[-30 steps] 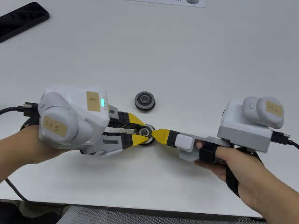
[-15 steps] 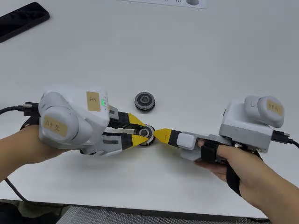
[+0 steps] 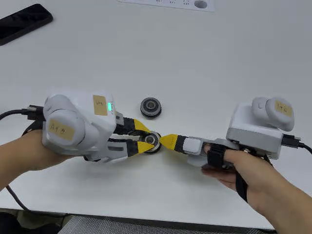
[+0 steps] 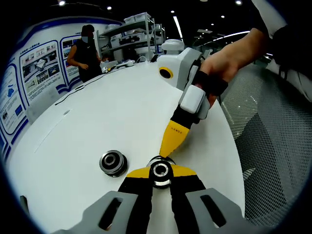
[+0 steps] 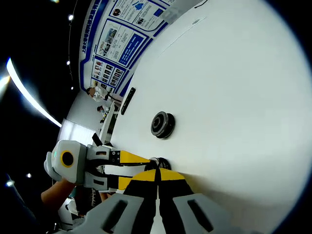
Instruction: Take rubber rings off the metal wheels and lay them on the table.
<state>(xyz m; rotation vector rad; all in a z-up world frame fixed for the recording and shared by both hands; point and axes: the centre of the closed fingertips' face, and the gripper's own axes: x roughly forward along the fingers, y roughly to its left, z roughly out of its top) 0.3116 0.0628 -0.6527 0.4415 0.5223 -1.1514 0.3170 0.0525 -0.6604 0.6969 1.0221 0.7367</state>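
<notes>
A small metal wheel (image 3: 152, 140) with a black rubber ring lies low over the table, and my left gripper (image 3: 144, 138) is shut on it from the left. In the left gripper view the wheel (image 4: 161, 171) sits between the yellow-tipped jaws. My right gripper (image 3: 163, 140) comes in from the right, its jaws pressed together at the wheel's rim on the rubber ring (image 4: 163, 160). In the right gripper view that wheel (image 5: 161, 163) is mostly hidden behind the shut jaws. A second wheel (image 3: 151, 107) with its ring on rests on the table just behind.
A black phone (image 3: 22, 20) lies at the far left corner and a printed sheet (image 3: 168, 3) at the far edge. The white table (image 3: 219, 63) stretches open behind the wheels; its front edge (image 3: 146, 222) is close below the hands.
Both grippers hold the same grip at the wheel. The right hand has edged slightly up and left; the rest of the shift is camera movement.
</notes>
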